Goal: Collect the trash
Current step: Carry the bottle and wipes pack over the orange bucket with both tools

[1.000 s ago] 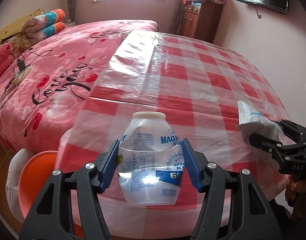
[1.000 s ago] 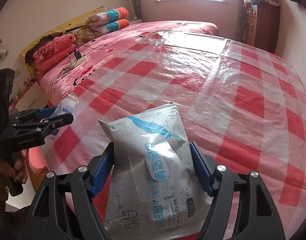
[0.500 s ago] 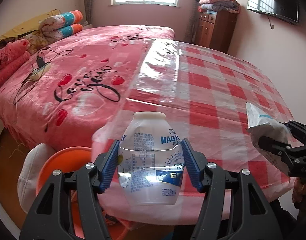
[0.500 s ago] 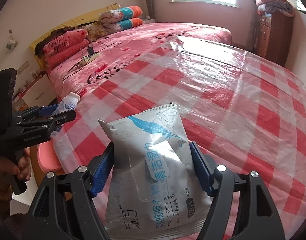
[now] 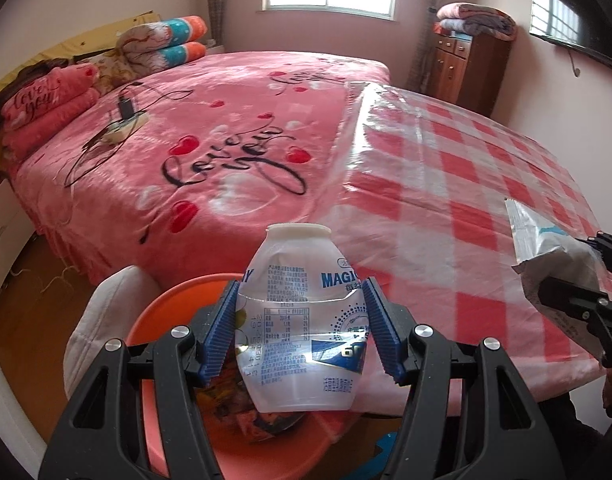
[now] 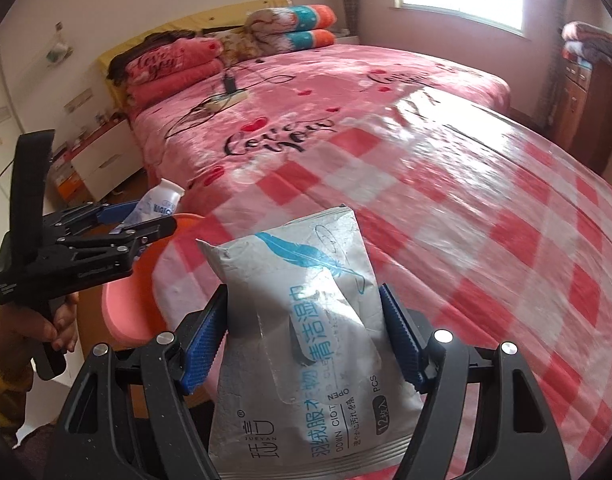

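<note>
Now left gripper (image 5: pixel 302 334) clamps the yogurt bottle (image 5: pixel 302 320), right gripper (image 6: pixel 302 344) the wet-wipe pack (image 6: pixel 302 332); centre each over the near-left orange bin (image 5: pixel 166 312) before releasing.

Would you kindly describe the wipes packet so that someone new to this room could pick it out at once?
Start at the big bed and follow it to the red-and-white checked plastic sheet over its near end. Held above that sheet's near edge, clamped between the blue pads of the right tongs, is the wipes packet. Unlike the clear bottle in the left tongs, it is a flat, crumpled silver-grey pouch printed with a blue feather.
</note>
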A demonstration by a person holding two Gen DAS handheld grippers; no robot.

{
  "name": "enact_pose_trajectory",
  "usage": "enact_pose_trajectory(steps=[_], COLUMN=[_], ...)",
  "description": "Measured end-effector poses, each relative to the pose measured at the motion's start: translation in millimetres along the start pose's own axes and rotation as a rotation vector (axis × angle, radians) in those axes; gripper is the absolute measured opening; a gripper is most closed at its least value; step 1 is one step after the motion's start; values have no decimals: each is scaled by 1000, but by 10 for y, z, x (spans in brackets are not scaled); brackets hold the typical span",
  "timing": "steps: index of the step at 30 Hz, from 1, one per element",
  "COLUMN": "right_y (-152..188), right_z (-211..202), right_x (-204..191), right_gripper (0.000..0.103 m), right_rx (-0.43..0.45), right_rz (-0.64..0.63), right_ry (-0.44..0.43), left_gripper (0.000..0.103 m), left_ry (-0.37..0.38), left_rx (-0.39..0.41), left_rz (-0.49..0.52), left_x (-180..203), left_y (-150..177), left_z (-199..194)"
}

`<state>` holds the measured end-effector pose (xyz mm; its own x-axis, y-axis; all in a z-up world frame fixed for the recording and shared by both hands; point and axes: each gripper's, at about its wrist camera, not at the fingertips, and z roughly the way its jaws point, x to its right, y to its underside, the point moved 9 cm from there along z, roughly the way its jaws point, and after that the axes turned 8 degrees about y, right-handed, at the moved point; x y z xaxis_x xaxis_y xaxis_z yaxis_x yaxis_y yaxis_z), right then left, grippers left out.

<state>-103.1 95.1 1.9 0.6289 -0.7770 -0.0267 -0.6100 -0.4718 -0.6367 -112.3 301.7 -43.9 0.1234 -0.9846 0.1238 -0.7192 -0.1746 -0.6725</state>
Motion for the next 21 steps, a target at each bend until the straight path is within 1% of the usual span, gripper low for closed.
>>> enact_pose_trajectory(steps=[12,21], right_y=[-183,-239], right_z=[165,288], right_x=[-731,-1154], right_gripper=[74,74], right_rx=[-17,-30], right_rz=[-148,-232], right_ry=[-84,-128], left_gripper=[63,63], left_ry=[-84,-124], left_rx=[-50,-88], left_rz=[-84,-133], left_x=[-610,-928], left_y=[321,526], left_z=[65,138])
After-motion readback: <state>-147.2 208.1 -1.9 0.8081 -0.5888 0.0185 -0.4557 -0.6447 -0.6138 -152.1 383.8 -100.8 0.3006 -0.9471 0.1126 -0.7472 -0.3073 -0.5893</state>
